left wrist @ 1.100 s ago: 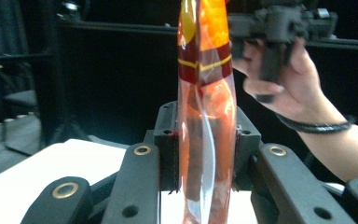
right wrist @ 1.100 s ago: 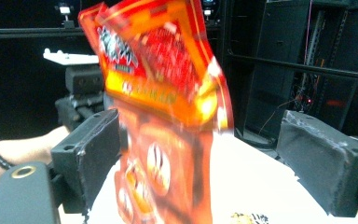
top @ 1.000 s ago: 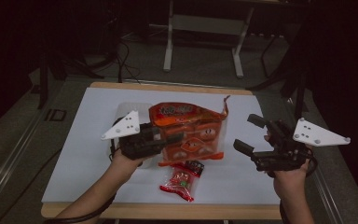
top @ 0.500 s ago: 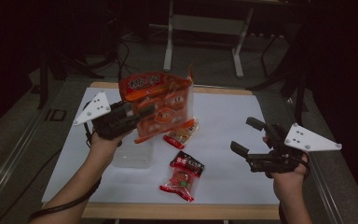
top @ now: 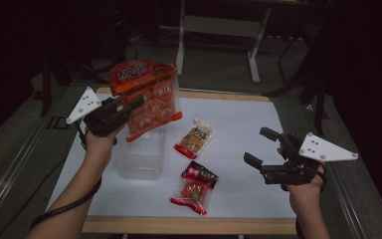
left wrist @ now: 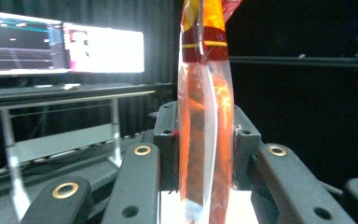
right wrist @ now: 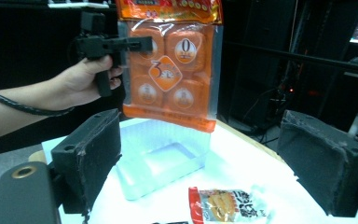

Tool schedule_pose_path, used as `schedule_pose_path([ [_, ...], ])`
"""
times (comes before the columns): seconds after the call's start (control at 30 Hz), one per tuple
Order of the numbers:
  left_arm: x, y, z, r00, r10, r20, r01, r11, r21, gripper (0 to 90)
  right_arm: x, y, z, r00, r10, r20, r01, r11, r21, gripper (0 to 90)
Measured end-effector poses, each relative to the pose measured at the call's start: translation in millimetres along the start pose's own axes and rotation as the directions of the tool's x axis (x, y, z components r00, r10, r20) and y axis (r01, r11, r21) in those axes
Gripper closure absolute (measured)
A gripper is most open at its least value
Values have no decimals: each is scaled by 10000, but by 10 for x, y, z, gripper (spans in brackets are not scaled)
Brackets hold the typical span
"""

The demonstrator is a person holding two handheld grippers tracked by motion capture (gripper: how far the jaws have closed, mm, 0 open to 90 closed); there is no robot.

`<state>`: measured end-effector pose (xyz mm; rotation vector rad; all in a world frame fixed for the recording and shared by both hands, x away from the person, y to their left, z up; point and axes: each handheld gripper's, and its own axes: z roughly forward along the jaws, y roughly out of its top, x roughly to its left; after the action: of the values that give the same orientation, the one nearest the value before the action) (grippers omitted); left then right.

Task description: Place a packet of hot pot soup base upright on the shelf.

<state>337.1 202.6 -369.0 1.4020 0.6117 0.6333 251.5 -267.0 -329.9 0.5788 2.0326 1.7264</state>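
My left gripper [top: 132, 105] is shut on a large orange snack bag [top: 149, 99] and holds it upright in the air over a clear plastic box [top: 139, 154] at the table's left. In the left gripper view the orange snack bag [left wrist: 205, 135] stands edge-on, pinched between the two pads. The right gripper view shows the orange snack bag [right wrist: 172, 65] hanging above the clear plastic box [right wrist: 161, 158]. My right gripper [top: 261, 147] hovers open and empty over the table's right side, its pads [right wrist: 91, 154] wide apart.
A small orange-and-white pouch [top: 195, 138] lies mid-table, and a red snack packet [top: 195, 188] lies nearer the front edge. The white table [top: 238, 124] has dark floor and a metal frame [top: 219, 30] beyond it. Lit monitors [left wrist: 60, 44] stand behind.
My left gripper has carried the orange bag from mid-table up and to the left, turning it upright over the clear box and uncovering the small pouch. The right gripper has hardly shifted.
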Motion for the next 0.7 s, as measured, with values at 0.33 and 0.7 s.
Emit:
schedule_pose_path([
  [0.33, 264, -397, 72, 9953, -295, -923, 356, 9972, 655, 714, -29, -83, 44, 9996, 138, -250, -135, 9998, 130, 136],
  [0.7, 413, -621, 174, 9854, -501, -1626, 737, 9871, 1425, 714, -60, -105, 32, 9994, 233, -263, -231, 9997, 77, 136],
])
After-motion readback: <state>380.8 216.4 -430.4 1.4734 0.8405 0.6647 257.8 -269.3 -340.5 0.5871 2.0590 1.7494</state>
